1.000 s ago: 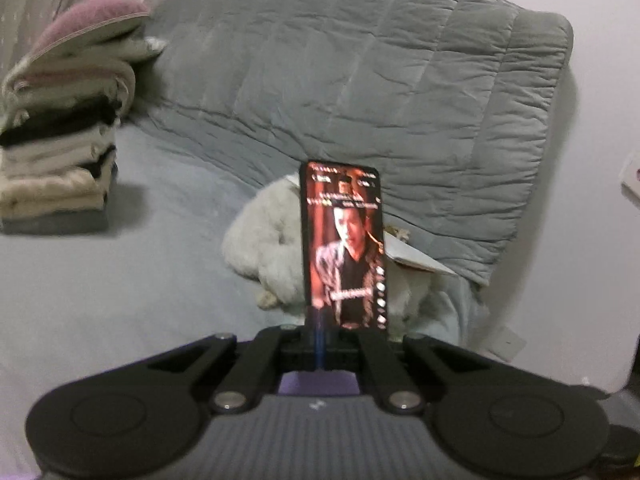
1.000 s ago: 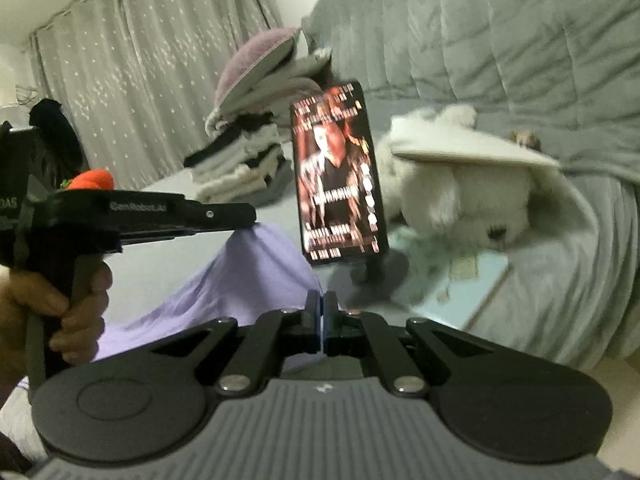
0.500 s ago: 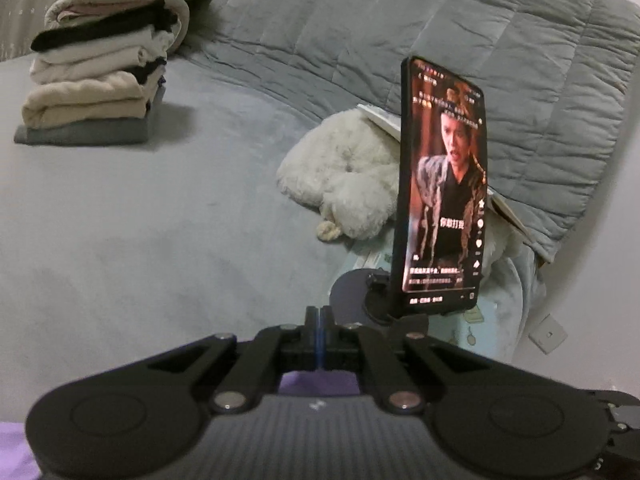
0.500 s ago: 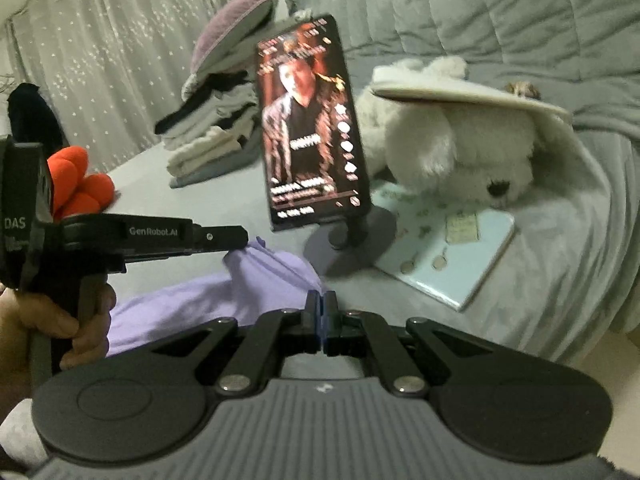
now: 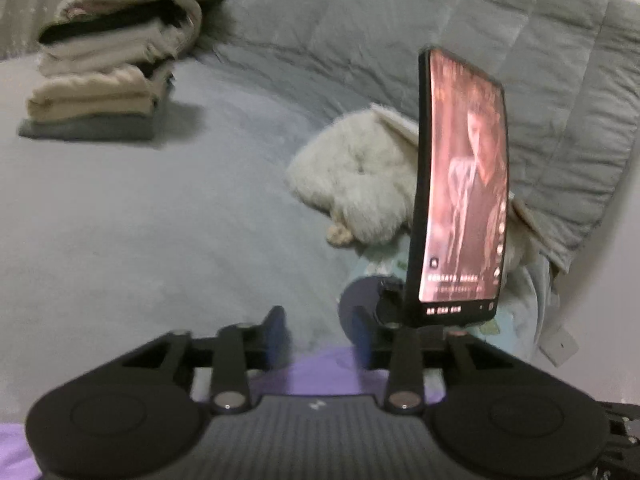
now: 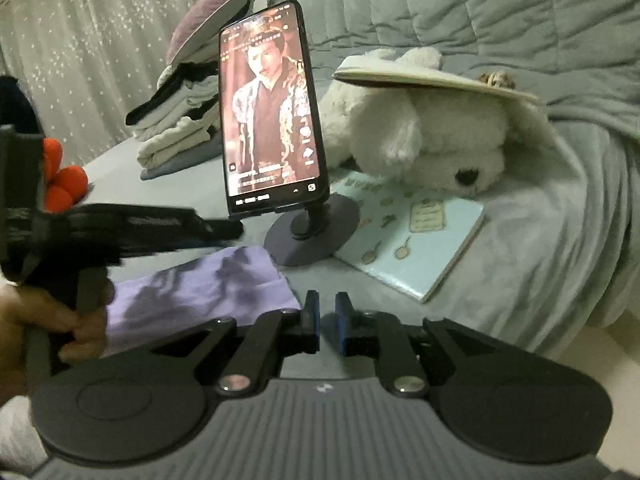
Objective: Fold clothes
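A lilac garment (image 6: 200, 288) lies on the grey bed in front of both grippers; its edge also shows in the left wrist view (image 5: 320, 368). My left gripper (image 5: 320, 338) is open, its jaws wide apart just above the lilac cloth; it shows from the side in the right wrist view (image 6: 160, 228). My right gripper (image 6: 327, 316) is open by a narrow gap, empty, beside the garment's right corner. A stack of folded clothes (image 5: 108, 80) stands at the back left, also seen in the right wrist view (image 6: 180, 128).
A phone on a round stand (image 6: 272, 116) plays a video just beyond the garment, also in the left wrist view (image 5: 460, 200). Behind it lie a white plush dog (image 6: 420, 140), a pale blue notebook (image 6: 420, 236) and a quilted grey cover (image 5: 400, 20). Red balls (image 6: 60, 176) sit at the left.
Both grippers have opened, the left widely and the right slightly, releasing the lilac garment, which now lies flatter on the bed. Both have moved lower and closer to the phone.
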